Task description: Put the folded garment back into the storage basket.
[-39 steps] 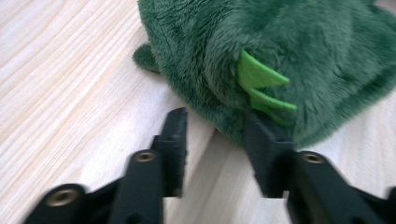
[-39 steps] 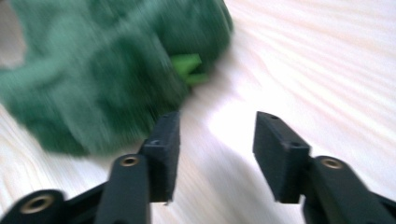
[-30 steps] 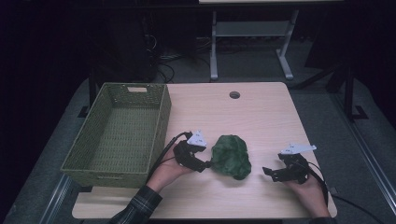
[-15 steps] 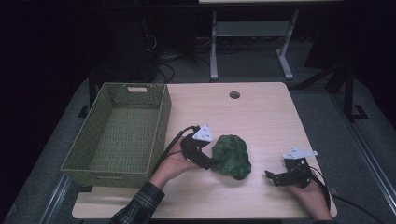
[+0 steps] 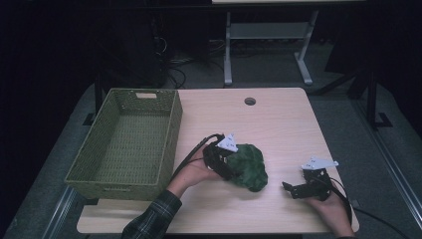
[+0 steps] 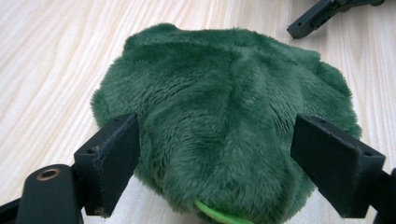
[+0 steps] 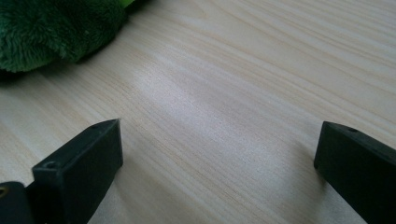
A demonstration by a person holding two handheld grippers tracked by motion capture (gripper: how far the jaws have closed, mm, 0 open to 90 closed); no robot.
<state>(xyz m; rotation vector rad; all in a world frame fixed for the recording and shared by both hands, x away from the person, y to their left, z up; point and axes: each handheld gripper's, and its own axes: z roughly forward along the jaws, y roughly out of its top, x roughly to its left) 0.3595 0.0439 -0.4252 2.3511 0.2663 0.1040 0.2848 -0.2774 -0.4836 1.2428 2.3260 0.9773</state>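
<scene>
Two grippers sit low in the high view, one at each side of a dark green plush toy [image 5: 247, 167] that lies on the light wooden table [image 5: 278, 119] a little below the frame's centre. The left gripper [image 5: 222, 162] is pressed up against the toy's left edge, with the person's left hand [image 5: 191, 174] under it and a plaid sleeve [image 5: 149, 221] running off the bottom edge. In the left gripper view its jaws stand spread wide, one at the lower left and one at the lower right, with the plush toy [image 6: 224, 116] bulging between them; the fur reaches both pads, yet whether they press it is hard to tell. A thin bright green strip [image 6: 219, 217] peeks from under the toy at the bottom edge, cut off by the frame. The tip of the other gripper pokes in at the upper right of that view.

The right gripper [image 5: 298, 188] rests at the lower right of the high view, apart from the toy, held by a right hand [image 5: 331, 209] partly cut off by the bottom edge. In the right gripper view its jaws are parted and empty over bare wood, and a corner of the plush toy [image 7: 56, 28] fills the upper left, its outline cropped.

A green woven basket [image 5: 129, 142] stands at the left of the high view, its interior dim. Beyond the table the room is too dark to make out.
</scene>
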